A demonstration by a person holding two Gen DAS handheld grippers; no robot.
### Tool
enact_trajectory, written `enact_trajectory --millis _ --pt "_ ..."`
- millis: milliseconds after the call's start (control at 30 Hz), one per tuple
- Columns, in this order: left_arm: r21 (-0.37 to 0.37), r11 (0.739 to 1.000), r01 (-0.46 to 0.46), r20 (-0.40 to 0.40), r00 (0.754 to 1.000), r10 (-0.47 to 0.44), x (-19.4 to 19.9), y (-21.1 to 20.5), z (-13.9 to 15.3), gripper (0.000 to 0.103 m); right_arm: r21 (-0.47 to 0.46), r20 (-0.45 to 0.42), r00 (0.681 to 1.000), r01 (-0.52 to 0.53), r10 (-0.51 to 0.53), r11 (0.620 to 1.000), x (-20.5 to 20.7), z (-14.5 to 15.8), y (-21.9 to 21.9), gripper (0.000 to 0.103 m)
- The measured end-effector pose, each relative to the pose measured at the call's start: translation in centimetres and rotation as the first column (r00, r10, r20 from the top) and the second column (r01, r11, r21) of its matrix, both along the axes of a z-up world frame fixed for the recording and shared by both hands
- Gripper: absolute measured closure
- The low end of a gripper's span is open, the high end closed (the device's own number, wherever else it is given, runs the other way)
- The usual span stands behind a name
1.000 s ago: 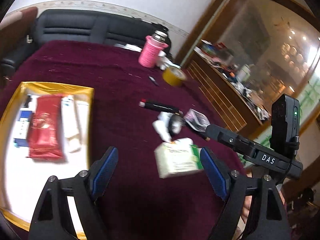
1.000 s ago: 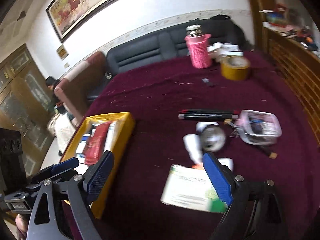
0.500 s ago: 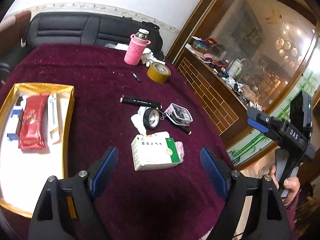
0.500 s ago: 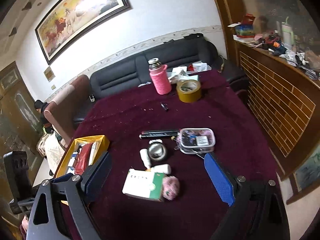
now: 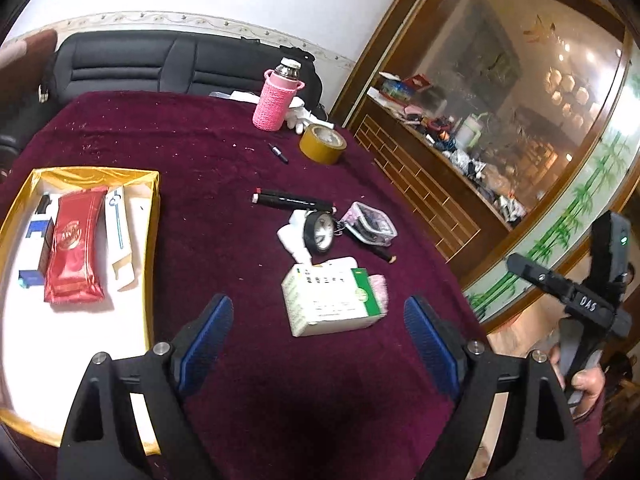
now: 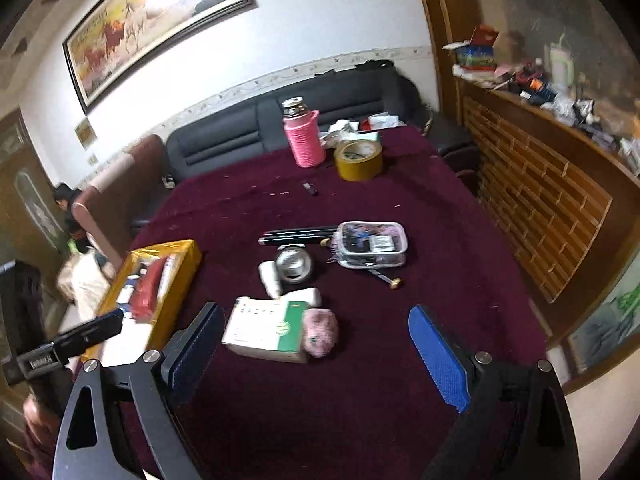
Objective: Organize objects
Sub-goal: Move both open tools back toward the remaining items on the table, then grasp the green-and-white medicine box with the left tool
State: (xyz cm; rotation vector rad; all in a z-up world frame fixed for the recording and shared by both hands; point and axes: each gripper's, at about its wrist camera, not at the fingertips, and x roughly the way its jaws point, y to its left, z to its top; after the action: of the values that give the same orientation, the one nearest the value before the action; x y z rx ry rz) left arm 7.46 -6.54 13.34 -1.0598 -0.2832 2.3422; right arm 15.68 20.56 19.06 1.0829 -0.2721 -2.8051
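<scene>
On the maroon bench (image 5: pixel 224 168), a white-and-green box (image 5: pixel 332 300) is seen near the front edge, a pink fluffy item (image 6: pixel 320 332) touching its right side. The left gripper (image 5: pixel 316 332) is held above the bench, jaws spread and just opened wider, nothing between them. The right gripper (image 6: pixel 316 344) is likewise spread and empty. At the left lies a gold tray (image 5: pixel 154 216) with a red packet (image 5: pixel 74 248).

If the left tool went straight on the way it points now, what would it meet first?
Most likely the green and white box, which lies just ahead between the open left tool fingers. Depth is uncertain; it might touch the maroon tablecloth first.
</scene>
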Motion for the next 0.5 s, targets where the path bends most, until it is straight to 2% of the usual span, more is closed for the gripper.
enact_trajectory --millis 67,200,367,500 --pt "-0.012 1.000 -0.003 -0.002 1.000 0.003 -0.7 -0.1 -0.5 0.016 0.028 0.010 1.000 0.025 -0.025 0.999 -0.4 -0.4 0.1 0.007" --pt "-0.017 0.999 -0.041 0.045 0.998 0.042 -2.4 -1.1 -2.2 0.016 -0.009 0.044 0.999 0.026 -0.025 1.000 -1.7 -1.8 0.6 0.007" --pt "-0.039 0.992 -0.119 0.132 0.984 0.123 -3.4 -2.9 -4.2 0.016 -0.136 0.030 0.998 0.053 -0.049 0.989 -4.6 -5.1 2.0 0.007" --pt "-0.090 0.985 -0.150 0.127 0.979 0.161 -3.6 -3.3 -4.1 0.016 -0.208 0.060 0.996 0.080 -0.069 0.975 -8.0 -9.1 2.5 0.007"
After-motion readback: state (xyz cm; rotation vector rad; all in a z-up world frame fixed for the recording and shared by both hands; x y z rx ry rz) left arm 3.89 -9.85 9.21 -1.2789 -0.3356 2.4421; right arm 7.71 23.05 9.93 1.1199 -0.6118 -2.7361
